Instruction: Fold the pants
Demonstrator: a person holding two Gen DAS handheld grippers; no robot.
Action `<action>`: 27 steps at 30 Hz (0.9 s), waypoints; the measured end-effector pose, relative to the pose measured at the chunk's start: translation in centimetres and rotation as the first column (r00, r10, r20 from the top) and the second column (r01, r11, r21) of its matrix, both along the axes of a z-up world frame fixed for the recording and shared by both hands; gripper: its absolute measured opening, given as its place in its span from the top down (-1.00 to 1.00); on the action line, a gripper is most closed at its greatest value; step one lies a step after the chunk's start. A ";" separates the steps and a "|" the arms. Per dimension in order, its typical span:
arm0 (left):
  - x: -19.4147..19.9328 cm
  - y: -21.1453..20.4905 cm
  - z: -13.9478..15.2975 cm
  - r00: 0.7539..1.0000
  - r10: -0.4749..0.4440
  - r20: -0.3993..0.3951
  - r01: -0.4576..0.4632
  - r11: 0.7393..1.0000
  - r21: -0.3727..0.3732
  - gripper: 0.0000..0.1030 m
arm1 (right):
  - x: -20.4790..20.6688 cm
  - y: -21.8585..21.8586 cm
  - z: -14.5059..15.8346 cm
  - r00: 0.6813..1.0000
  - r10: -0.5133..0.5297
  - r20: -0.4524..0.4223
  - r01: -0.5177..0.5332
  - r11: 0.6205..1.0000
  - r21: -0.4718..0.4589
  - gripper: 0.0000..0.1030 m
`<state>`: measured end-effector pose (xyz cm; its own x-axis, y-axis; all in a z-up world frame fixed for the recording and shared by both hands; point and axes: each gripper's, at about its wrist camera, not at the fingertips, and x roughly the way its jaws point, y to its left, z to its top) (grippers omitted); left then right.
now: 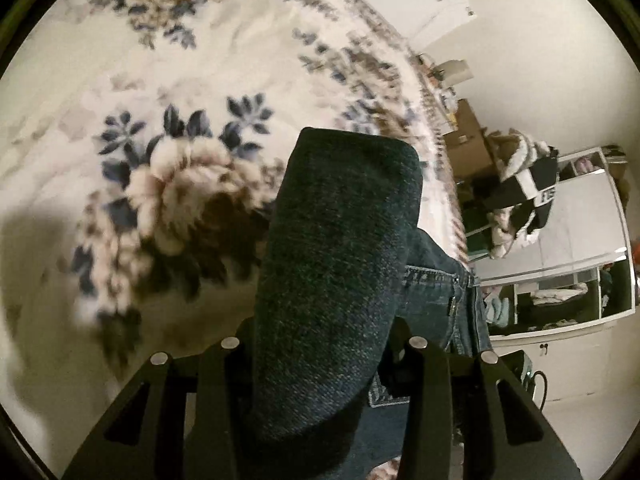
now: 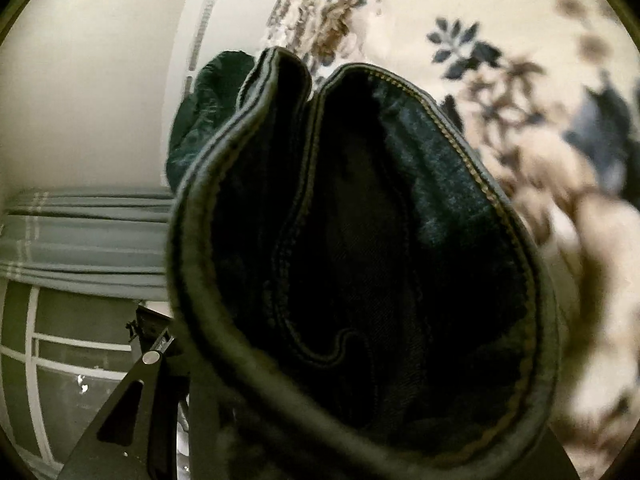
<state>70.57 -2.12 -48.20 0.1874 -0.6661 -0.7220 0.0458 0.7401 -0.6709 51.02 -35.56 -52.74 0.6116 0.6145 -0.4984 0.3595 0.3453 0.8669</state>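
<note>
The pants are dark blue jeans. In the left wrist view a thick fold of denim rises out between my left gripper's fingers and hides the tips; the gripper is shut on it, held above the bed. More denim with a pocket seam hangs to the right. In the right wrist view the jeans' hemmed openings fill the frame right in front of my right gripper, which is shut on the denim. Its fingertips are hidden by cloth.
A floral bedspread lies under the jeans and also shows in the right wrist view. A mirrored wardrobe and piled clothes stand to the right. A window with a grey curtain is on the left.
</note>
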 end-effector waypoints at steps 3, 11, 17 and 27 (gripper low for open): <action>1.3 0.2 -3.6 0.998 -0.006 -0.065 0.008 1.000 0.025 0.21 | 2.9 0.1 -2.5 0.999 0.008 -0.047 -0.008 1.000 -0.005 0.10; 0.6 2.0 -4.7 0.988 -0.009 -0.151 0.005 1.000 -0.025 -0.30 | 5.1 -0.4 -5.8 0.988 0.061 -0.145 -0.067 0.997 -0.041 -0.27; -2.0 0.7 2.7 0.997 -0.051 0.055 0.031 0.946 0.322 -0.70 | 5.8 -0.7 0.0 0.968 0.025 -0.248 -0.121 0.917 -0.380 -1.00; -8.7 -2.5 11.1 0.963 -0.171 0.210 0.020 0.818 0.575 -0.83 | 0.8 4.8 16.0 0.975 -0.033 -0.218 -0.178 0.468 -0.866 -1.00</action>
<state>61.82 -4.61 -37.08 0.3618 -0.1807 -0.9146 0.2404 0.9659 -0.0957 51.84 -30.78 -36.73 0.4218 -0.1729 -0.8900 0.4029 0.9151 0.0132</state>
